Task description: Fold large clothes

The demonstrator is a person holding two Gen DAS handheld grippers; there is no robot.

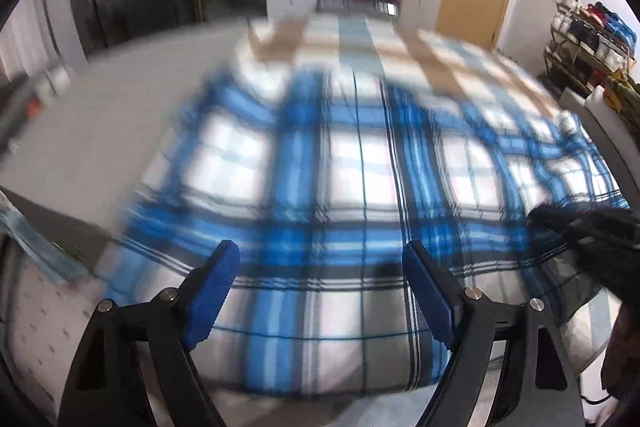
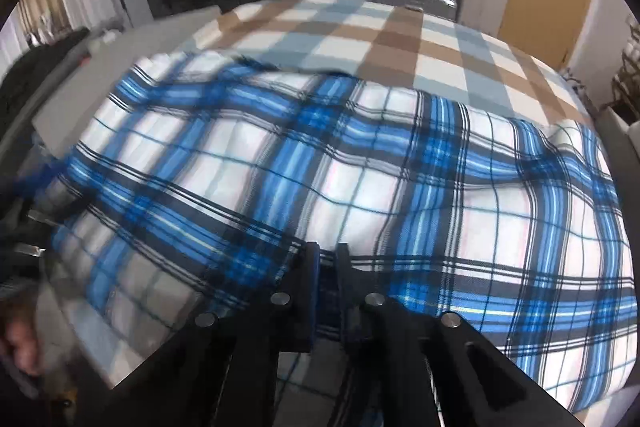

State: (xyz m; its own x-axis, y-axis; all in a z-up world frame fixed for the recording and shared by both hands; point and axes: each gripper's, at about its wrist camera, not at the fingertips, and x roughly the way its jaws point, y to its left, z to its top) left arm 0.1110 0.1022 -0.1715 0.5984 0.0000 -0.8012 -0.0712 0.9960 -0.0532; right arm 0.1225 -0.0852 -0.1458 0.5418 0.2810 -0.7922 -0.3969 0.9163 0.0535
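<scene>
Now the plaid cloth point(image 2: 320, 155) is lying across the bed point(image 2: 400, 39), its near hem running sideways, with the right gripper point(image 2: 327, 257) pinching that hem while the left gripper point(image 1: 320, 279) is hovering wide, fingers empty, just above it.

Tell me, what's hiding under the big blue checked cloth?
Under the blue checked cloth lies a brown and grey checked cover, showing past its far edge. Whatever else sits beneath the cloth is covered and cannot be seen.
</scene>
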